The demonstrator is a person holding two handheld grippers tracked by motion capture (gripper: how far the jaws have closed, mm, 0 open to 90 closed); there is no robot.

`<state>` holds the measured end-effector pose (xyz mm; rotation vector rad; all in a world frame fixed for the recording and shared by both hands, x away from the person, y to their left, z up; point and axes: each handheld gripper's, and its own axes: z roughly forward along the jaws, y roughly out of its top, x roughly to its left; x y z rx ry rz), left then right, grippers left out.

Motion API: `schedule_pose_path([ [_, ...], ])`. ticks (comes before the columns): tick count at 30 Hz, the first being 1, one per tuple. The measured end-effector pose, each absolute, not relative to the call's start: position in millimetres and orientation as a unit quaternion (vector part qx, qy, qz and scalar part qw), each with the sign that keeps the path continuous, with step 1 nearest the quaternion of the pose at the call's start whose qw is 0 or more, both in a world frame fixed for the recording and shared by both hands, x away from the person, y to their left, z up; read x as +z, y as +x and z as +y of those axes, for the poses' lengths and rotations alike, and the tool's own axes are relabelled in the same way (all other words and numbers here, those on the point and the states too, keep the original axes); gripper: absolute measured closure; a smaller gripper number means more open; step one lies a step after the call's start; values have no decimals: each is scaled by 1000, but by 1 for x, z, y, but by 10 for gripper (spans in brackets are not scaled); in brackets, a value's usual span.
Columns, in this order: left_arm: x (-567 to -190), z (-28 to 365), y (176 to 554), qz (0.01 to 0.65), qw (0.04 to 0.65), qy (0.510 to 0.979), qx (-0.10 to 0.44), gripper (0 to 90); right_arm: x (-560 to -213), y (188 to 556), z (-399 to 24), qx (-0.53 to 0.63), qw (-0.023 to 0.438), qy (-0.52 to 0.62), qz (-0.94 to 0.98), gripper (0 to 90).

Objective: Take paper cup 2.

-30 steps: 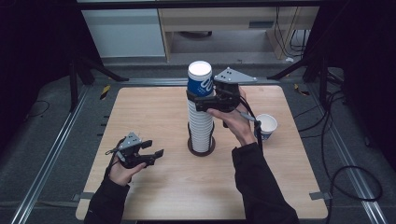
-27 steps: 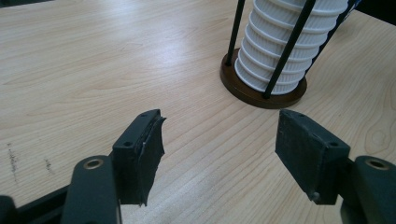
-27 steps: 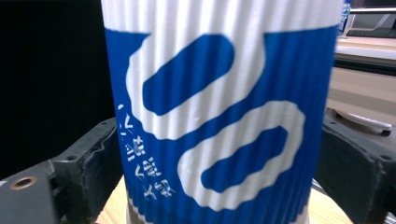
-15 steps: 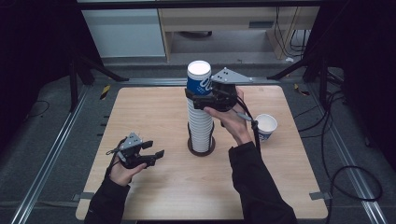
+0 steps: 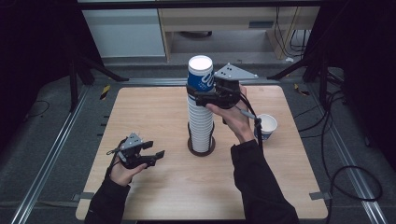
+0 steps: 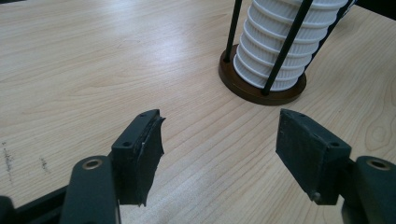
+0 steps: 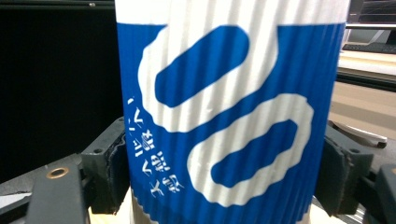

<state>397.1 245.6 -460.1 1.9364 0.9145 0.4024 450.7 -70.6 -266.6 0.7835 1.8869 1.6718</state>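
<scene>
A tall stack of white ribbed paper cups [image 5: 201, 126] stands in a dark rod holder [image 5: 201, 149] at the table's middle. On top sits a blue-and-white cup [image 5: 201, 70]. My right gripper [image 5: 201, 94] reaches it from the right, and its jaws have just been closing; both pads now press on that cup's sides [image 7: 229, 93]. My left gripper [image 5: 156, 156] rests low at the front left with its jaws apart and nothing between them [image 6: 219, 154]; they have just opened slightly. The stack's bottom and holder base [image 6: 261, 93] lie ahead of it.
A single white cup with blue print [image 5: 267, 125] stands upright near the table's [image 5: 154, 112] right edge. Metal rails run along both sides of the table, and cables lie on the floor to the right.
The right gripper's jaws have closed onto the top cup, and the hand edged slightly left. The left hand has stayed where it was.
</scene>
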Motion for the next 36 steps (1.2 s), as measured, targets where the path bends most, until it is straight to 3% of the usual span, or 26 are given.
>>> schedule_pose_path([
  [36,-460,246,397,374,465,786,164,308,-212,436,-77,641,283,262,664,213],
])
